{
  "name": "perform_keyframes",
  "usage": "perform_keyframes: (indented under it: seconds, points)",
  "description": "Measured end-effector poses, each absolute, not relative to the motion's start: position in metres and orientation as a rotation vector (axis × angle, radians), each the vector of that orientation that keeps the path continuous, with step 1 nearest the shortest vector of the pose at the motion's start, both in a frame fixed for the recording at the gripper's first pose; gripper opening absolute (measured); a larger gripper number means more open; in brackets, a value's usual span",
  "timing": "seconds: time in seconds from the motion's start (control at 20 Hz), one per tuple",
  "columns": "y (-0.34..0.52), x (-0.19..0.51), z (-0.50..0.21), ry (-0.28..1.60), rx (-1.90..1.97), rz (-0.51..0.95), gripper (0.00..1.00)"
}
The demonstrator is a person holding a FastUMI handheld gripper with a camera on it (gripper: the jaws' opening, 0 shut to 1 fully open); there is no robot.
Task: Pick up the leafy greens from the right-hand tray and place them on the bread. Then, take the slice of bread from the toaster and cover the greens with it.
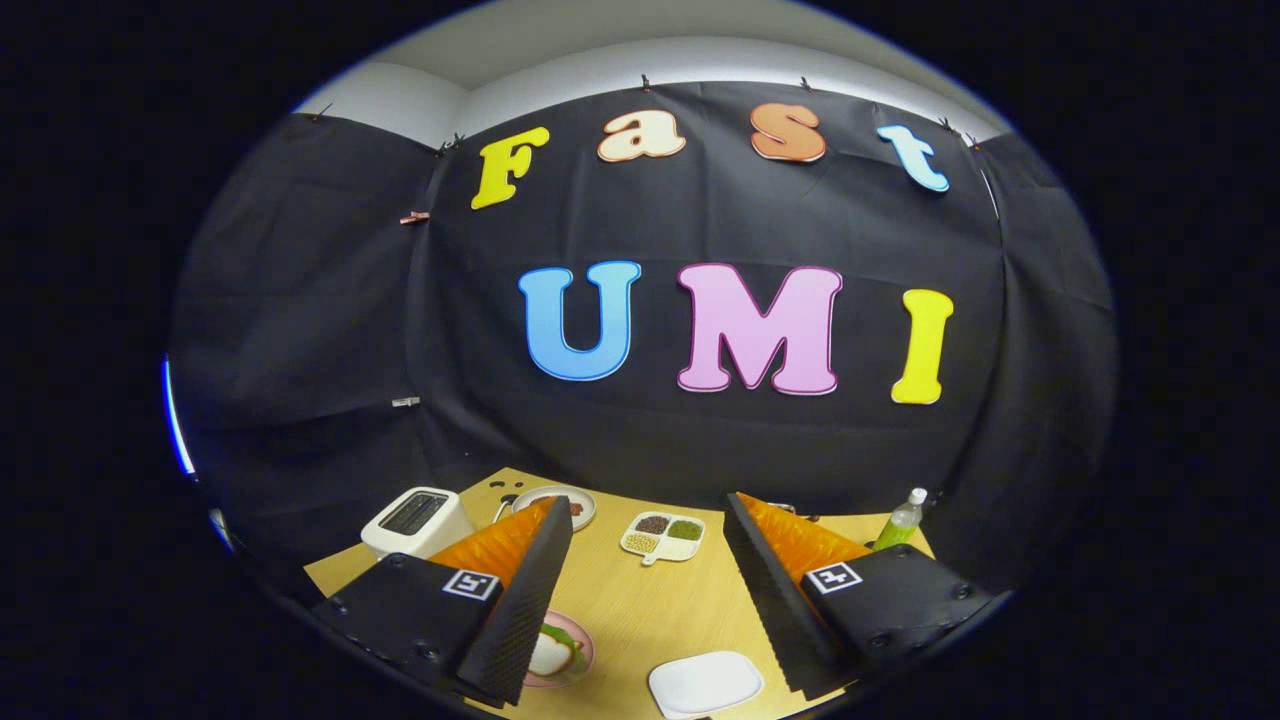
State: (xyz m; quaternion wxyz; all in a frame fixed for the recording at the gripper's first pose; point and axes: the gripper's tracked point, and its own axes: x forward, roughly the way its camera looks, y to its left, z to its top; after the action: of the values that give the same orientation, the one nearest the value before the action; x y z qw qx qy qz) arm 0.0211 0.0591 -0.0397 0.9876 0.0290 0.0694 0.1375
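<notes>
My gripper [650,505] hangs open high above the wooden table [640,600], with nothing between its fingers. A pink plate [585,655] lies under the left finger, half hidden by it. On the plate a pale bread slice [548,655] carries a green leaf [570,640]. The white toaster [415,520] stands at the table's back left, beyond the left finger; I cannot tell what is in its dark top slot. A white tray [705,683] lies close by, between the fingers, and its top shows plain white.
A divided white dish [663,535] of beans sits mid-table between the fingers. A round plate [575,500] with something brown stands behind the left fingertip. A green bottle [903,520] stands at the back right corner. Black cloth walls close the table in.
</notes>
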Motion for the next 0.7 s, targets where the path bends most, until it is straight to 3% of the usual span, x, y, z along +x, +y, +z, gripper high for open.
perform_keyframes:
  seconds: [0.5, 0.7]
  points:
    - [0.050, 0.005, -0.065, 0.162, -0.008, 0.265, 0.92]
    - [0.052, 0.006, -0.064, 0.166, -0.013, 0.274, 0.96]
